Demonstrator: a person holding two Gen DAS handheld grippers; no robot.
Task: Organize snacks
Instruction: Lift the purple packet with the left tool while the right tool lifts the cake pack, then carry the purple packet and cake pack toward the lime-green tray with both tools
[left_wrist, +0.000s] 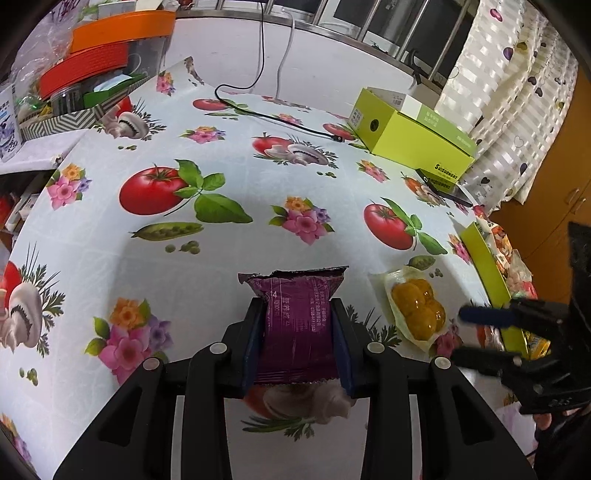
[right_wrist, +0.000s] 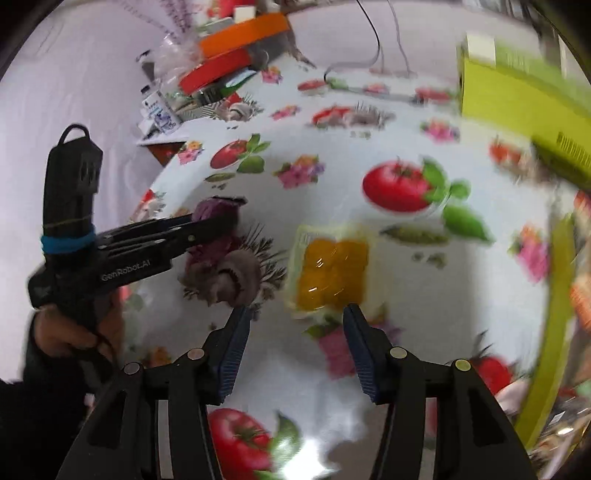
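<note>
My left gripper (left_wrist: 298, 306) is shut on a purple snack packet (left_wrist: 298, 325) and holds it just above the tablecloth; it also shows at the left of the right wrist view (right_wrist: 218, 221). A clear packet of yellow snacks (left_wrist: 417, 310) lies on the table to its right. My right gripper (right_wrist: 295, 314) is open and empty, its fingertips just short of the yellow packet (right_wrist: 332, 273). In the left wrist view the right gripper (left_wrist: 476, 332) is at the right edge, jaws apart. A yellow-green box (left_wrist: 487, 269) with several snack packets stands at the table's right edge.
A large green carton (left_wrist: 417, 136) stands at the back right, with a dark phone (left_wrist: 447, 188) in front of it. A black cable (left_wrist: 277, 118) runs across the back. Orange and red trays (left_wrist: 110, 48) and clutter fill the back left. A curtain (left_wrist: 509, 92) hangs on the right.
</note>
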